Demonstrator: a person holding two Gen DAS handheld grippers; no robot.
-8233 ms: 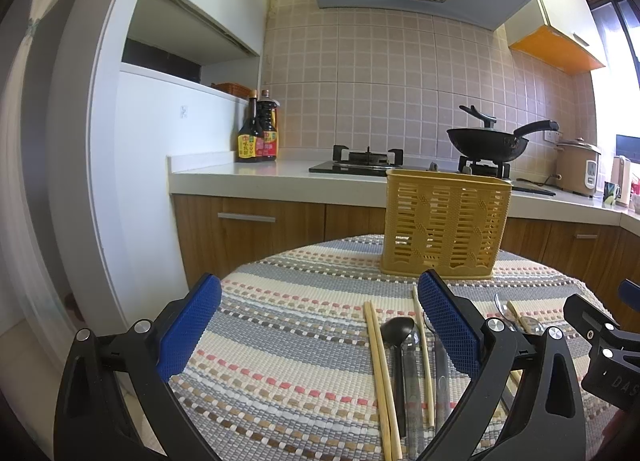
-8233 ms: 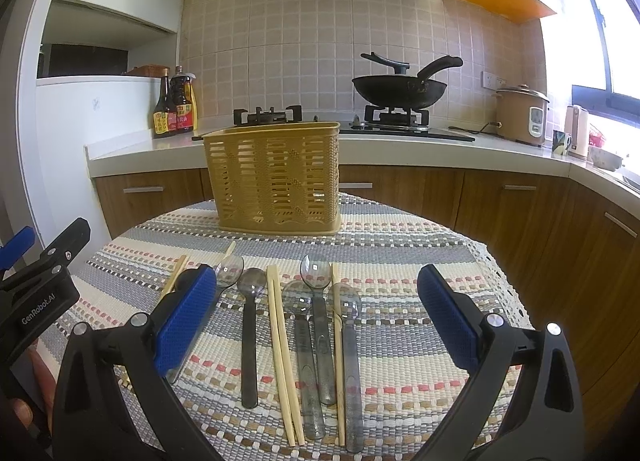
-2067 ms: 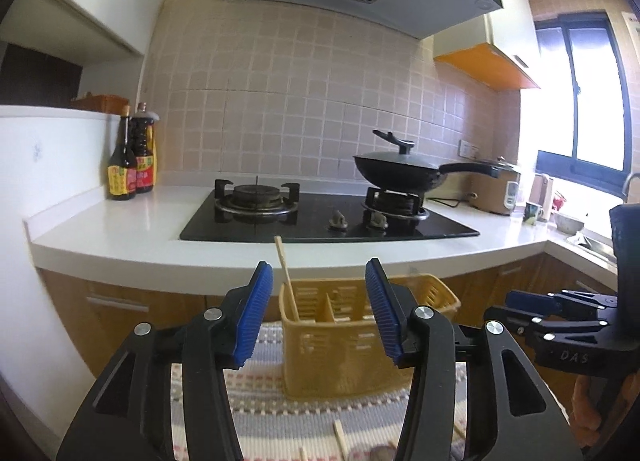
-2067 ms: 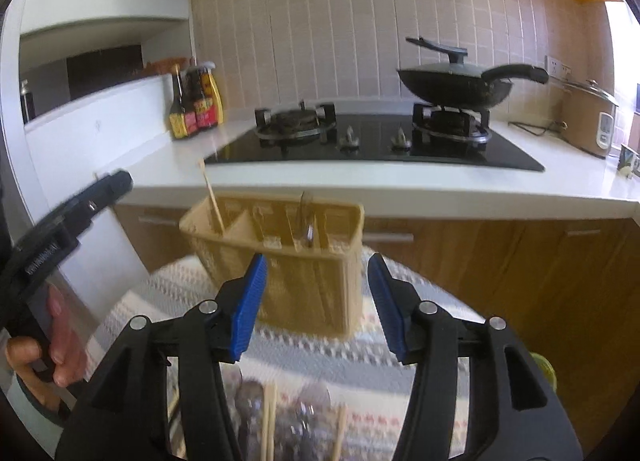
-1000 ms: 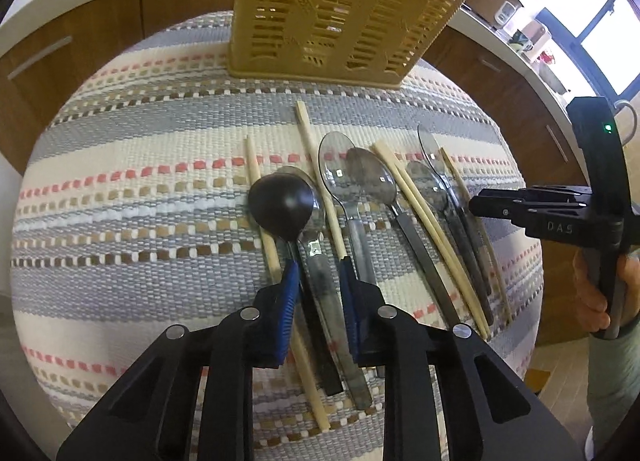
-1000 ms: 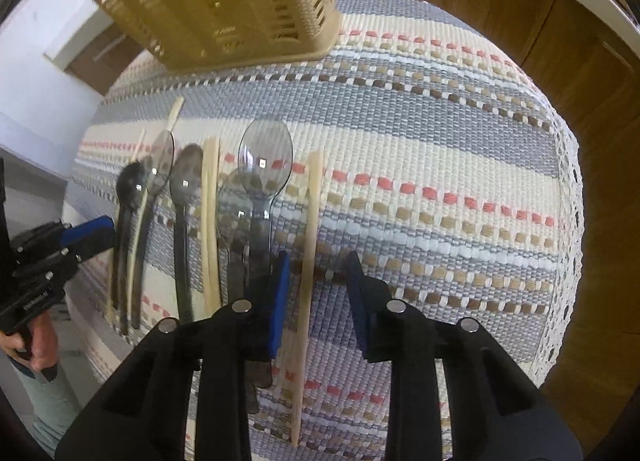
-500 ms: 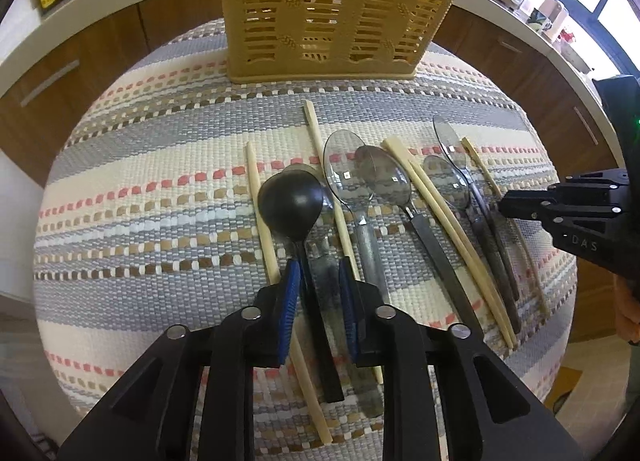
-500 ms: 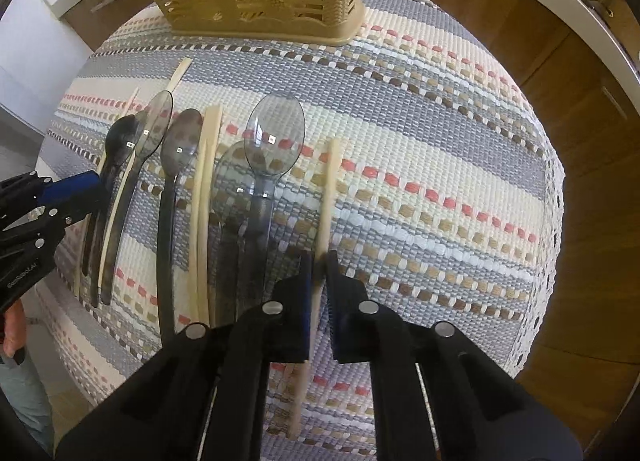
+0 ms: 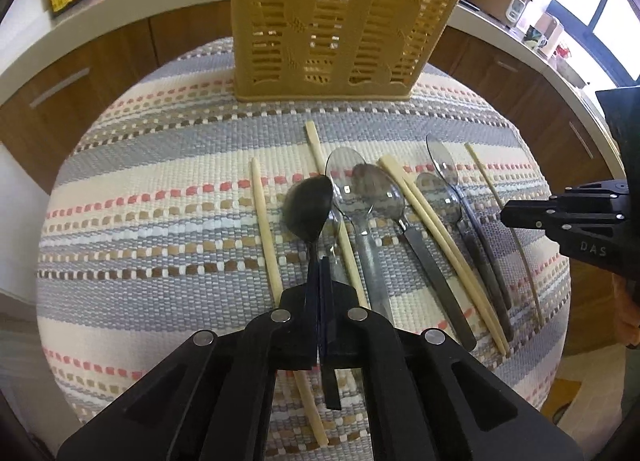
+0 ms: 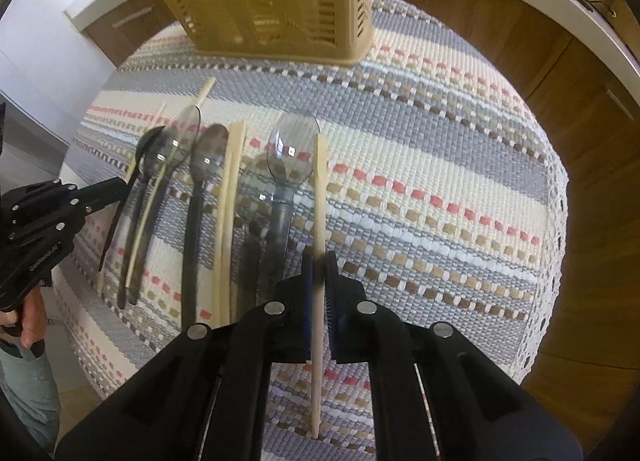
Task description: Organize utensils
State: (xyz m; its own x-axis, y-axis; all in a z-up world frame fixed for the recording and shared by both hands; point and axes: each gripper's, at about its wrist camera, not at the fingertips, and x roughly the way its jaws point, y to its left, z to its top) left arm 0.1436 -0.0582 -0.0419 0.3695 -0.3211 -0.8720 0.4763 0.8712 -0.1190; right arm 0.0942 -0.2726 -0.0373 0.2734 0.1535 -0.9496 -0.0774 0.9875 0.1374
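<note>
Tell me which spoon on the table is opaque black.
The black spoon held in the left gripper, leftmost of the spoons; the other spoons have clear or smoky see-through bowls.

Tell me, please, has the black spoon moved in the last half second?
Yes: the black spoon has tilted rightward, its bowl now overlapping the clear spoon, pinched by the left tongs.
</note>
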